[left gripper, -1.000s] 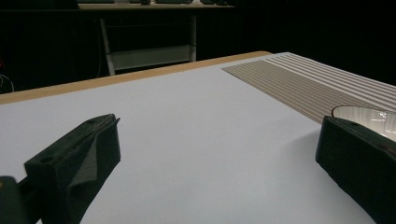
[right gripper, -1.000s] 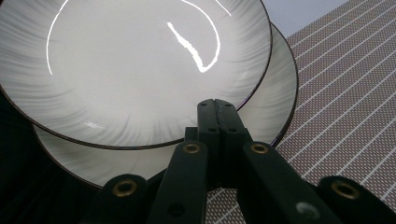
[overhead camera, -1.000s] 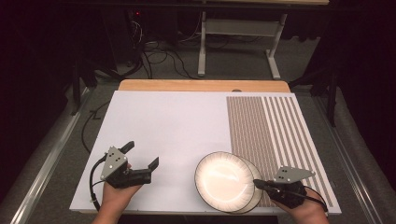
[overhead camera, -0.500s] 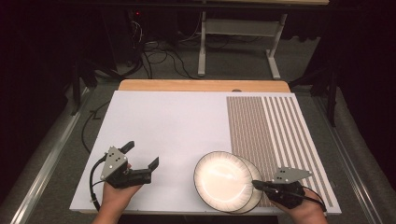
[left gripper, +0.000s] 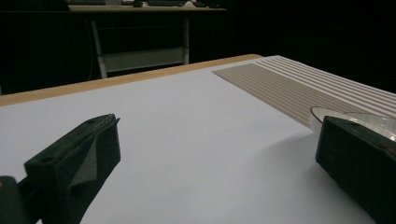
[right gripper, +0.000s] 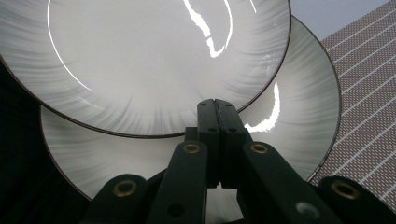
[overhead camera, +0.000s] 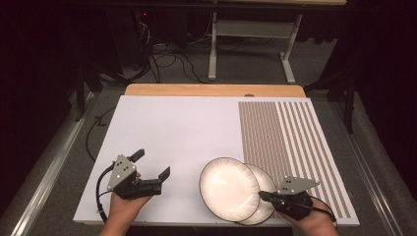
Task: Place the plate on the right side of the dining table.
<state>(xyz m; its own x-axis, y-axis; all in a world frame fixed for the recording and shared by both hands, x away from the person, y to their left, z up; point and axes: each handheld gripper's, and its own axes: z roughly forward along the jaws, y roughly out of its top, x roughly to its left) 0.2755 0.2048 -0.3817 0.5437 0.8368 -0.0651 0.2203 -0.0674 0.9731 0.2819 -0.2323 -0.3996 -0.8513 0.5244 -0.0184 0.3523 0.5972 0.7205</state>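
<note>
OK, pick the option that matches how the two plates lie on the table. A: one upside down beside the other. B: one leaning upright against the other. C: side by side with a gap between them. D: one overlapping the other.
D: in the high view the upper plate partly covers the lower plate, whose rim shows to its right; the right gripper view shows the same overlap, with the right gripper at their edge.

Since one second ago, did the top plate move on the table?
Yes, slightly. The top plate slid left, away from the striped mat, uncovering more of the bottom plate. The right gripper is shut at its rim.
</note>
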